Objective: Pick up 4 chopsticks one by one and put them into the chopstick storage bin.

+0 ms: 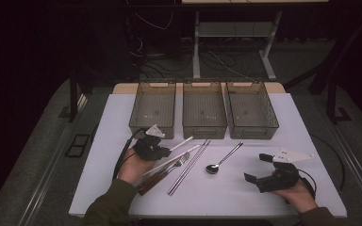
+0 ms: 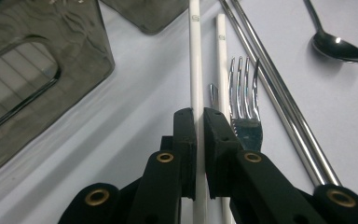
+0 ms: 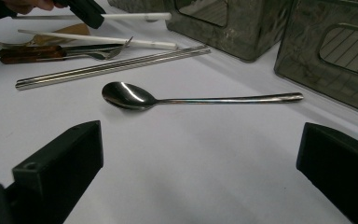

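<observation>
My left gripper (image 2: 199, 116) is shut on a white chopstick (image 2: 195, 56), which runs forward between its jaws. The high view shows this gripper (image 1: 168, 149) at the table's left, with the chopstick (image 1: 183, 142) pointing toward the bins. A second white chopstick (image 2: 221, 51) and a fork (image 2: 245, 79) lie just beside it. My right gripper (image 1: 256, 167) rests open at the right. Its jaws (image 3: 200, 154) stand wide apart with bare table between them and a steel spoon (image 3: 135, 96) farther ahead.
Three smoky plastic bins (image 1: 153, 109) (image 1: 204, 109) (image 1: 251, 110) stand in a row at the back of the white table (image 1: 292, 141). A pair of metal chopsticks (image 1: 188, 167), a brown-handled knife (image 3: 28, 50) and the spoon (image 1: 222, 159) lie mid-table.
</observation>
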`<state>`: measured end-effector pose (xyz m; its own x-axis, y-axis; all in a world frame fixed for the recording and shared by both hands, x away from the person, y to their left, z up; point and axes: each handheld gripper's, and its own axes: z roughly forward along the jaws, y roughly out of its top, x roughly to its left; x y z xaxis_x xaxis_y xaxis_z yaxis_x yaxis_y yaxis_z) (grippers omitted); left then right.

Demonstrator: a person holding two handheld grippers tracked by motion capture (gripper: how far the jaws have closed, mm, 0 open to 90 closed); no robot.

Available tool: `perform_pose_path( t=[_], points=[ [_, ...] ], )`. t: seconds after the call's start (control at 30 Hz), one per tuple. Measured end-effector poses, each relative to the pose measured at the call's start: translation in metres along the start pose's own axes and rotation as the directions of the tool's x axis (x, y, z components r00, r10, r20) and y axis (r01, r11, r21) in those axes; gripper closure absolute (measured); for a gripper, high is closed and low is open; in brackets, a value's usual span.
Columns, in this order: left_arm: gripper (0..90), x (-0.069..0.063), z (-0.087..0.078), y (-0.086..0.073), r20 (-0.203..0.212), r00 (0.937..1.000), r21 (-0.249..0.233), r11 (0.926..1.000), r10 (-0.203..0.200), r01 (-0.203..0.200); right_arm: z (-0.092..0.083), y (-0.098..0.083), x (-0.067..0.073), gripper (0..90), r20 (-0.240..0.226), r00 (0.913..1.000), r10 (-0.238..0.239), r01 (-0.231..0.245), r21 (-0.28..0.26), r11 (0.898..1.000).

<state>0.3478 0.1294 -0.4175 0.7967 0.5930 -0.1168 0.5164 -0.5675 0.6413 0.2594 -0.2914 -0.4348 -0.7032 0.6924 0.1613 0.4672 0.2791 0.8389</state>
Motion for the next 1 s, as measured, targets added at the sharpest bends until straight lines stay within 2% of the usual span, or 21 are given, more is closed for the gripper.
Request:
perform_pose_path(
  t=[0.13,0.43,0.67,1.0],
  points=[
    [84.1,0.002,-0.008,-0.001,0.003,1.0000,-0.015,0.9999,0.009,-0.009,0.001,0.000,0.001,0.8,-0.002,1.0000,0.003,-0.003,0.006,1.000],
    [84.1,0.004,-0.020,-0.003,0.019,0.9998,-0.065,0.9979,-0.007,0.008,0.000,0.000,0.000,0.7,-0.004,1.0000,0.004,-0.004,0.002,1.000],
    [84.1,0.005,-0.030,-0.004,0.024,0.9997,-0.087,0.9962,0.003,-0.001,0.001,0.000,0.000,0.7,-0.002,1.0000,0.003,-0.003,0.002,1.000],
    [84.1,0.008,-0.040,-0.003,0.040,0.9989,-0.147,0.9887,-0.026,0.032,0.000,0.000,0.001,0.8,-0.001,1.0000,0.002,-0.002,-0.001,1.000]
  ],
)
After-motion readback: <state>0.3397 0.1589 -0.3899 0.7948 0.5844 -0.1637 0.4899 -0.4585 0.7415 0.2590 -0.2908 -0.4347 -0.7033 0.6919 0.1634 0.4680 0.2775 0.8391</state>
